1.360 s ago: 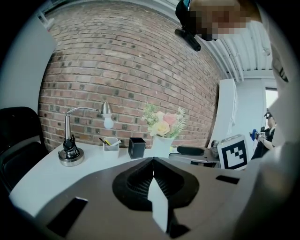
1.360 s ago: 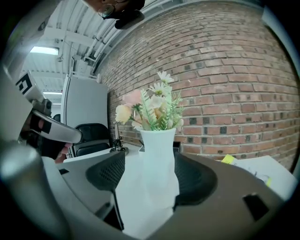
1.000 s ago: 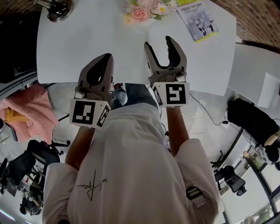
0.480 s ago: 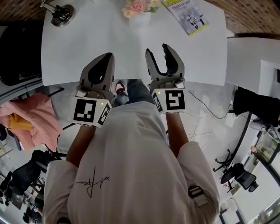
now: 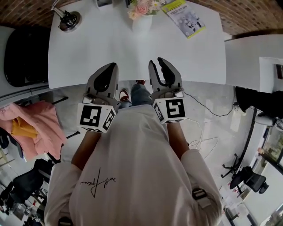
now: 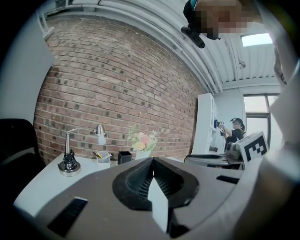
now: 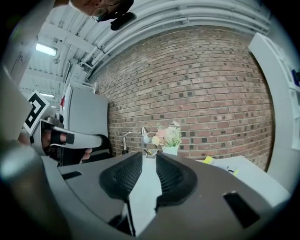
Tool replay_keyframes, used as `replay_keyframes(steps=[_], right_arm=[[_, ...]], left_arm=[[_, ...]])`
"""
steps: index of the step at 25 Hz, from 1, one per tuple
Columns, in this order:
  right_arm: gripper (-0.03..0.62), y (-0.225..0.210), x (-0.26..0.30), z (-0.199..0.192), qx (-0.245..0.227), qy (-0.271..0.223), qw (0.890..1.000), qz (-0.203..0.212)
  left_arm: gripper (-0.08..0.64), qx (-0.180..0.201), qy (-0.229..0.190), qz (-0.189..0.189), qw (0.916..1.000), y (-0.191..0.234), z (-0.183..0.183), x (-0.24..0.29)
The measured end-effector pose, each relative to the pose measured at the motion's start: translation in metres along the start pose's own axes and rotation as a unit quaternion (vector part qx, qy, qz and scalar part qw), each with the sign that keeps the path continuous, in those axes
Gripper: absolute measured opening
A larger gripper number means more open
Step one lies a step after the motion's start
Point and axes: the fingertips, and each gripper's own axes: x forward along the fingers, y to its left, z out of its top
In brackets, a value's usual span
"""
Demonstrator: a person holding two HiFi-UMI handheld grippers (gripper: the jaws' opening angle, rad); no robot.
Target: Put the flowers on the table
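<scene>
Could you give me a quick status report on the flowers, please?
Left gripper shut, empty; right gripper closing, nothing between jaws. Pink-and-white flowers in white vase standing at white table's far edge, untouched. Nothing between them and grippers.

Table top [image 5: 97,48] is a smooth matt white, the brick wall [image 6: 122,84] behind it looks rough, the lamp [image 5: 69,20] at the upper left is shiny metal, and that pink heap [image 5: 31,123] at the left is soft cloth.
</scene>
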Motion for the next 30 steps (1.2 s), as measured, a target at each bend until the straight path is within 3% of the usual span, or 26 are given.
replay_keyframes(steps=[16,30], right_arm=[[0.035,0.059,-0.037,0.005,-0.004,0.023,1.0,0.009],[0.026,0.08,-0.049,0.008,0.011,0.033,0.999,0.007]], left_arm=[[0.005,-0.022,-0.012,-0.03,0.9992,-0.002,-0.002,-0.043],[0.005,-0.014,-0.002,-0.056,0.9983,-0.012,-0.002,-0.052]])
